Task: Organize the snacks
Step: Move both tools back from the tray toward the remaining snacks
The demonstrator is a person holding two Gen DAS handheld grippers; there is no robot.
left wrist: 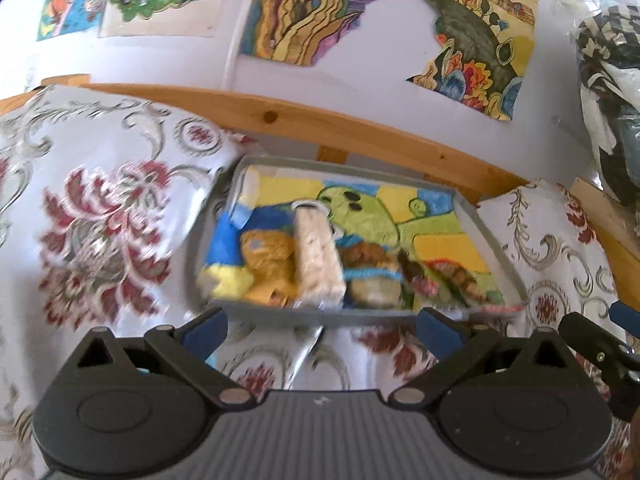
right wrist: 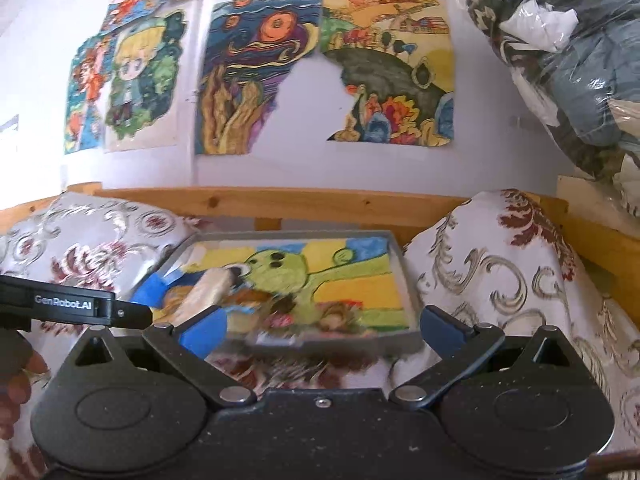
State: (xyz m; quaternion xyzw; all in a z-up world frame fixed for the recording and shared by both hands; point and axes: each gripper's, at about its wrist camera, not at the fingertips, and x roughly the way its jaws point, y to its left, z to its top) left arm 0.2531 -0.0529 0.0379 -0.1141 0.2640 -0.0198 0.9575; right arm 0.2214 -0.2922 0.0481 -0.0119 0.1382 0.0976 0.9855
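A grey tray (left wrist: 486, 236) lined with a bright drawing lies on the floral cloth. Several wrapped snacks fill its near left part: a blue and yellow pack (left wrist: 226, 264), an orange pack (left wrist: 268, 268), a pale rice bar (left wrist: 318, 260), a brown pack with a blue band (left wrist: 370, 276) and a red-green pack (left wrist: 452, 282). My left gripper (left wrist: 322, 328) stands open just short of the tray's near rim, holding nothing. In the right wrist view the same tray (right wrist: 406, 280) and the rice bar (right wrist: 212, 290) appear, blurred. My right gripper (right wrist: 322, 326) is open at the near rim.
Two floral cushions (left wrist: 100, 216) (right wrist: 500, 264) flank the tray. A wooden rail (left wrist: 360, 128) runs behind it, under a wall of coloured drawings (right wrist: 260, 76). A clear bag of clothes (right wrist: 568, 60) sits at the right. The left gripper's body (right wrist: 72, 306) and a hand (right wrist: 18, 380) show at the left edge.
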